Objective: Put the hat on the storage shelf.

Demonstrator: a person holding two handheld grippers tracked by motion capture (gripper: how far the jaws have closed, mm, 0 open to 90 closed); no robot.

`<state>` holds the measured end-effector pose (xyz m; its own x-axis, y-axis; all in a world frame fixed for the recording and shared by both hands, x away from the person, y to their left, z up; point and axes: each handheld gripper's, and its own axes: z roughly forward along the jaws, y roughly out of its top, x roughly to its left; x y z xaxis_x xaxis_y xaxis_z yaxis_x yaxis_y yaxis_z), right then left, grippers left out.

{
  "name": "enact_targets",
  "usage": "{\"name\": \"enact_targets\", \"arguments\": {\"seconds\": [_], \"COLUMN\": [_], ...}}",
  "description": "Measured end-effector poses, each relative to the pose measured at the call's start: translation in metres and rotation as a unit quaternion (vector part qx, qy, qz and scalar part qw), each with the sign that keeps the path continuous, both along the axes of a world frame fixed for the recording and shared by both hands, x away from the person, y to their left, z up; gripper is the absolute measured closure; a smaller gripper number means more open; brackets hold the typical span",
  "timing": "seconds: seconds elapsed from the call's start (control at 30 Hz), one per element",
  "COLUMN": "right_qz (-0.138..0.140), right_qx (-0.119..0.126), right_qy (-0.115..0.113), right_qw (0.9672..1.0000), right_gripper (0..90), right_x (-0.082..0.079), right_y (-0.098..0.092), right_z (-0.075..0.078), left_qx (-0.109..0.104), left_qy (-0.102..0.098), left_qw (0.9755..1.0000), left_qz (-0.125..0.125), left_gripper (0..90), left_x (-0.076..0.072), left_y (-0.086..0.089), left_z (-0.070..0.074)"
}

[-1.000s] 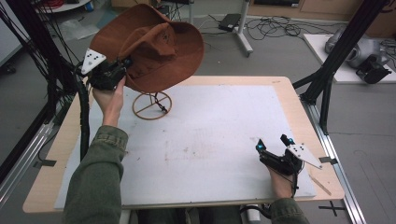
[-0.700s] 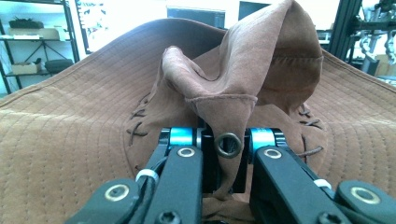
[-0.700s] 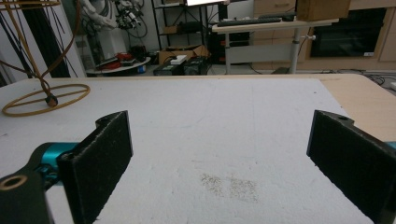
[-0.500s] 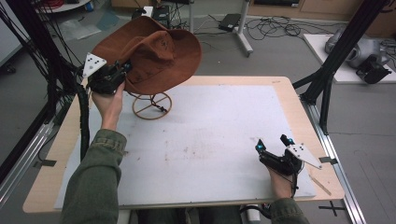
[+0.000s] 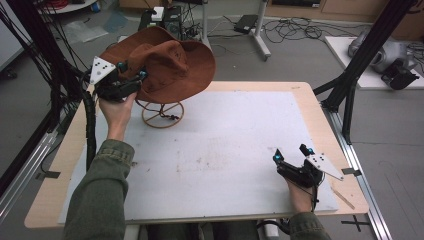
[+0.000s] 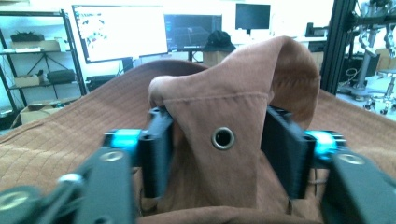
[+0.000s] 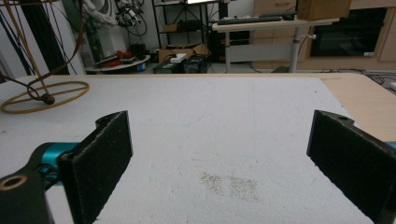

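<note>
A brown wide-brimmed hat (image 5: 170, 65) sits on a gold wire stand (image 5: 162, 114) at the far left of the table. My left gripper (image 5: 132, 75) is at the hat's left brim. In the left gripper view a fold of the hat (image 6: 219, 116) with a metal eyelet lies between the jaws of the left gripper (image 6: 219, 135). Those jaws have just been opening and stand apart around the fold, no longer pinching it. My right gripper (image 5: 290, 152) rests open near the front right of the table. Nothing is between the pads of the right gripper (image 7: 224, 154), and the stand's base ring (image 7: 44, 95) lies far off.
A white foam board (image 5: 225, 150) covers most of the wooden table. Black frame posts stand at both sides. Cables, a desk leg and other equipment lie on the floor beyond the far edge.
The hat has tipped down from a raised, tilted pose and settled lower over the wire stand. The left gripper's jaws have spread apart. The right hand has not moved.
</note>
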<state>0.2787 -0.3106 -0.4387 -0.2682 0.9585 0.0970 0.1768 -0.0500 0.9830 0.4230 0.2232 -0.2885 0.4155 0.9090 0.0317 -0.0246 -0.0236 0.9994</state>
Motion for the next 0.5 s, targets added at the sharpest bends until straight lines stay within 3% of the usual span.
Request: {"name": "enact_targets", "arguments": {"seconds": [0.1, 0.13, 0.27, 0.5], "right_qz": [0.0, 0.0, 0.0, -0.001], "right_qx": [0.001, 0.001, 0.001, -0.001], "right_qy": [0.002, 0.002, 0.002, 0.0], "right_qw": [1.0, 1.0, 1.0, 1.0], "right_gripper": [6.1, 6.1, 6.1, 6.1], "right_x": [0.0, 0.0, 0.0, 0.001], "right_y": [0.0, 0.0, 0.0, 0.0], "right_z": [0.0, 0.0, 0.0, 0.0], "left_qx": [-0.003, -0.007, -0.017, -0.017], "left_qy": [-0.008, -0.01, -0.012, -0.032], "left_qw": [0.9999, 0.9999, 0.9996, 0.9986], "left_qz": [0.005, 0.006, 0.018, 0.038], "left_gripper": [31.8, 23.1, 15.9, 11.9], "left_x": [-0.002, -0.002, -0.005, -0.019], "left_y": [0.001, 0.002, 0.006, 0.015], "left_z": [0.002, 0.003, 0.005, 0.017]}}
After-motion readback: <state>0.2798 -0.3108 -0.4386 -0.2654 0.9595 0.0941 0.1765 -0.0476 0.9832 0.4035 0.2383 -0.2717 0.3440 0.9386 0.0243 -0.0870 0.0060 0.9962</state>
